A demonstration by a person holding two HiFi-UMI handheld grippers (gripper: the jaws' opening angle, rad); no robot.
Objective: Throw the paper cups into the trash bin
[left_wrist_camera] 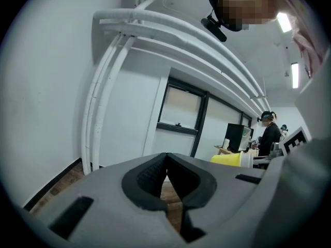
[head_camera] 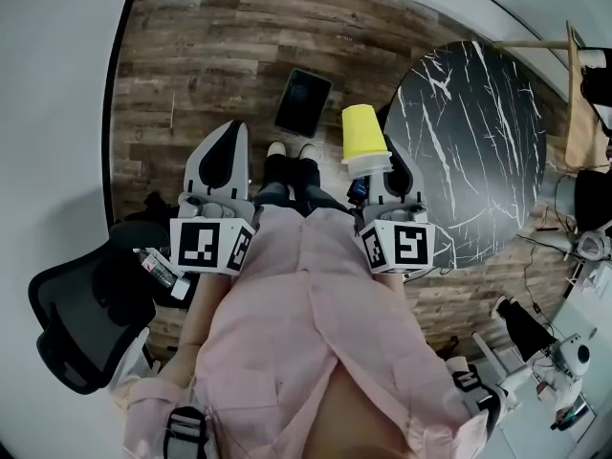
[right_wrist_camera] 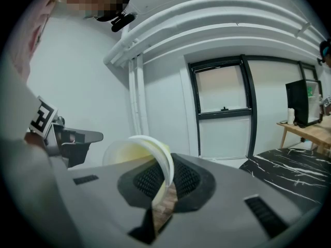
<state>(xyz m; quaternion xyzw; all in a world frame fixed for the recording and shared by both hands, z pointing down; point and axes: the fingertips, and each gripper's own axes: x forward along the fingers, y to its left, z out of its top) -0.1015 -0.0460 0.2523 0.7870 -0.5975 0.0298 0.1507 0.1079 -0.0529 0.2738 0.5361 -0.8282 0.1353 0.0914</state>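
Past my pink shirt (head_camera: pixel 316 352), my right tool (head_camera: pixel 381 175) is clamping the yellow paper cup (head_camera: pixel 364 140) by its rim, bottom toward 12 o'clock, for carrying; my left tool (head_camera: pixel 231 132) is hanging closed, empty.

Pink shirt (head_camera: pixel 316 323); grey left hand-held gripper (head_camera: pixel 229 134) and right hand-held gripper (head_camera: pixel 377 168), black-and-white marker cubes (head_camera: pixel 212 245).

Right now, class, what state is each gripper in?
Left gripper: closed, empty.
Right gripper: closed on the rim of the yellow paper cup.
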